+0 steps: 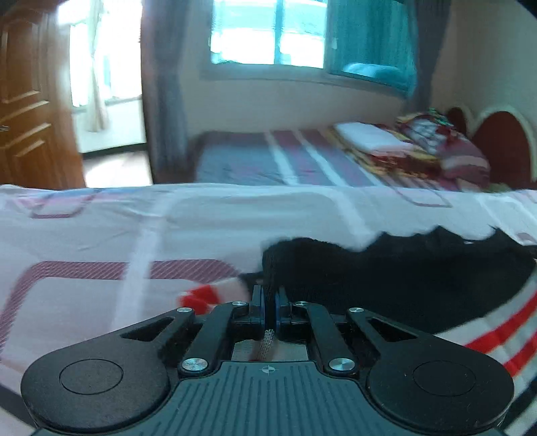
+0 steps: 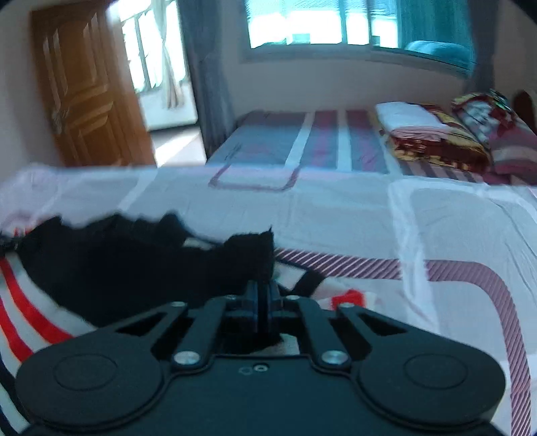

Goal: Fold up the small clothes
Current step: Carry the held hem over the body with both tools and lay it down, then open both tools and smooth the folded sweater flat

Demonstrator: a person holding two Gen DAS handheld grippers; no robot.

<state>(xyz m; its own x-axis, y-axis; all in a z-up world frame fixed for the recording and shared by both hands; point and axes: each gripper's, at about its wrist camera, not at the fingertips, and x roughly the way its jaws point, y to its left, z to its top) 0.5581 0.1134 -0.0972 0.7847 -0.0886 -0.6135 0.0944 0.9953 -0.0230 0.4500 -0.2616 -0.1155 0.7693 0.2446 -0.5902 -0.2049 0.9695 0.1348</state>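
left claw (image 1: 269, 303): jaws pinched together on a raised edge of the black garment (image 1: 402, 278); knit fabric shows between the blue pads, more of it trailing back through the jaws.
right claw (image 2: 264, 295): jaws closed tight on another raised corner of the black garment (image 2: 134, 265); fabric peak stands up just past the tips.
black garment: dark knit, lifted at both pinched points, sagging between them; rest lies on the near bed; upper edge ragged and blurred.
striped cloth (image 2: 30, 312): white with red and dark stripes, under and beside the garment, on the near bed.
near bed sheet (image 1: 100, 228): pale with maroon hatched rounded rectangles, wrinkled.
far bed (image 1: 268, 157): grey and maroon striped cover, well apart from the near bed.
folded bedding (image 2: 433, 134): white, red and yellow stack on the far bed, near the headboard.
door (image 2: 87, 94): brown wood, open, left side.
window (image 1: 268, 30): back wall, grey curtains at sides.
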